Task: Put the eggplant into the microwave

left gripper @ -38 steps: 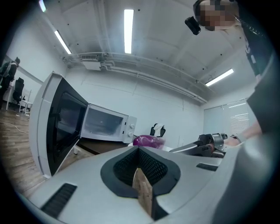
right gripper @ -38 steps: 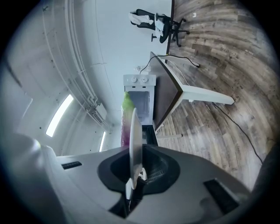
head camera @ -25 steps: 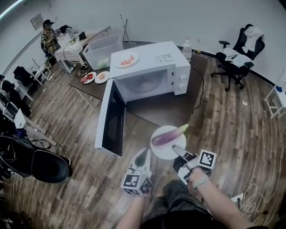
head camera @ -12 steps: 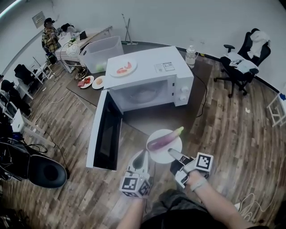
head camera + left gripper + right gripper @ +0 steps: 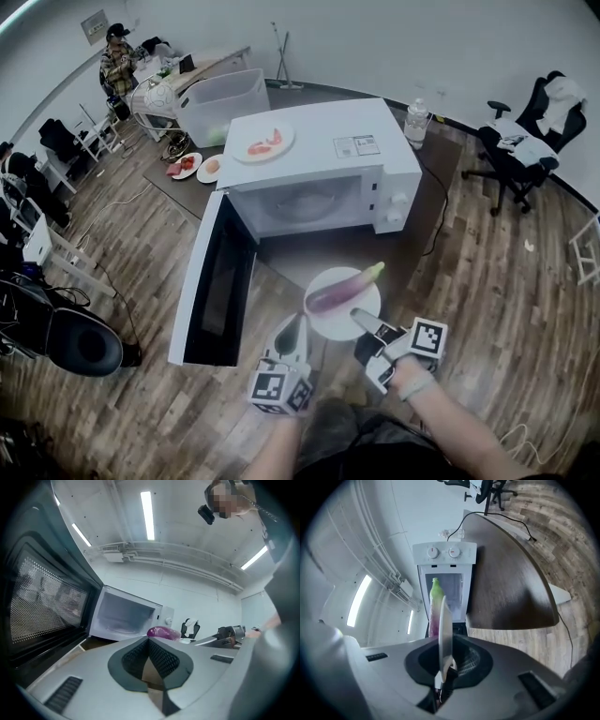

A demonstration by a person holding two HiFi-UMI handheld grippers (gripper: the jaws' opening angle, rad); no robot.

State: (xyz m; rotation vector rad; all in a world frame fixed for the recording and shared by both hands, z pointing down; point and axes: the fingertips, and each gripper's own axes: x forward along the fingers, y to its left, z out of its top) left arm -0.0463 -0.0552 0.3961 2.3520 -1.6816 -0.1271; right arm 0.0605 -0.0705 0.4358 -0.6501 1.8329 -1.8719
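A purple eggplant (image 5: 339, 289) with a green stem lies on a white plate (image 5: 363, 316). My right gripper (image 5: 361, 322) is shut on the plate's near rim and holds it level in front of the white microwave (image 5: 323, 141). The microwave's door (image 5: 214, 281) hangs wide open to the left, and the cavity (image 5: 300, 202) is lit. In the right gripper view the plate (image 5: 443, 630) shows edge-on between the jaws, the eggplant (image 5: 435, 606) beyond it. My left gripper (image 5: 292, 330) is shut with nothing in it, just left of the plate; its own view shows the eggplant (image 5: 161, 632) and the door (image 5: 44, 602).
The microwave stands on a dark table (image 5: 441, 197), with a plate of red food (image 5: 267, 142) on its top. Behind are a water bottle (image 5: 416, 122), a clear bin (image 5: 223, 101) and small food plates (image 5: 187, 164). Office chairs (image 5: 534, 131) stand right and left; a person (image 5: 120, 61) sits far back.
Both grippers and the plate with the eggplant have come closer to the open microwave. The grip on the plate is unchanged and the left jaws stay shut.
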